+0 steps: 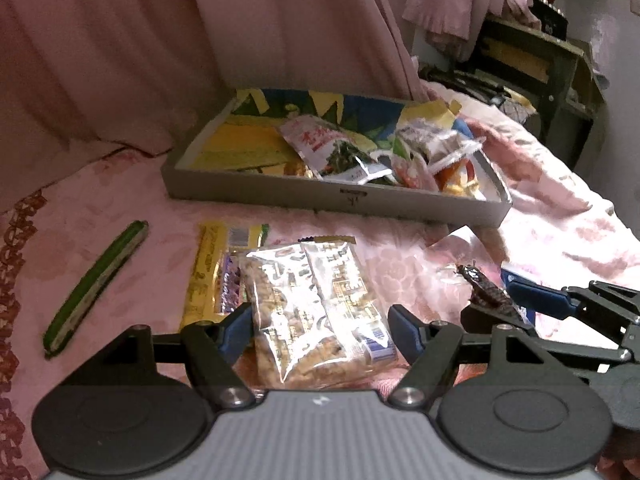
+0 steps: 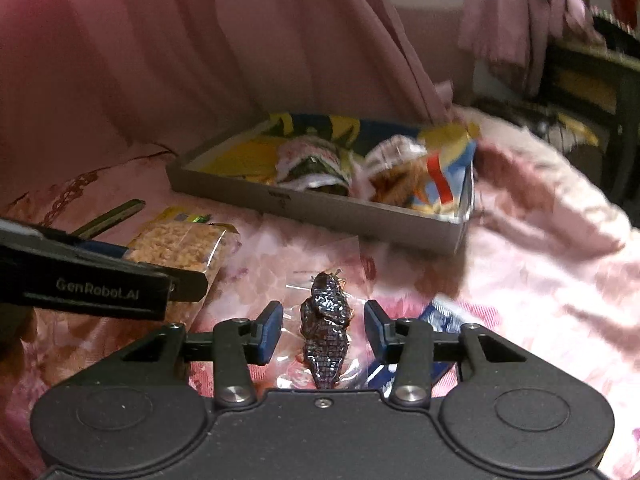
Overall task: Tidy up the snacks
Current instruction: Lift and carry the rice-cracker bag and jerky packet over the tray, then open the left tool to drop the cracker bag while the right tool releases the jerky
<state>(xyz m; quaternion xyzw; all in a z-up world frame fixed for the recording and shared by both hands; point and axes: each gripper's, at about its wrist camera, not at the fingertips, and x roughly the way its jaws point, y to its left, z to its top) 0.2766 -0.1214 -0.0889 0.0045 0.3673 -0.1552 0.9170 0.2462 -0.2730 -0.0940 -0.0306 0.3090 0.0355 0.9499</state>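
Note:
A clear packet of pale brown crunchy snack (image 1: pixel 316 304) lies on the pink bedcover. My left gripper (image 1: pixel 320 334) is shut on it, a blue pad against each long side. In the right wrist view the same packet (image 2: pixel 180 248) shows under one left finger (image 2: pixel 120 276). My right gripper (image 2: pixel 324 336) is shut on a dark glazed snack in a clear wrapper (image 2: pixel 326 328), and its pads meet the wrapper's edges. That dark snack (image 1: pixel 486 292) also shows in the left wrist view. Behind stands a shallow grey box (image 1: pixel 280 194) holding several packets, among them a seaweed packet (image 1: pixel 332 148).
A thin green stick packet (image 1: pixel 96 284) and a yellow packet (image 1: pixel 204 272) lie left of the clear one. A blue packet (image 2: pixel 436 320) lies under my right finger. Pink curtains hang behind the box. A dark shelf unit (image 1: pixel 532 64) stands at the far right.

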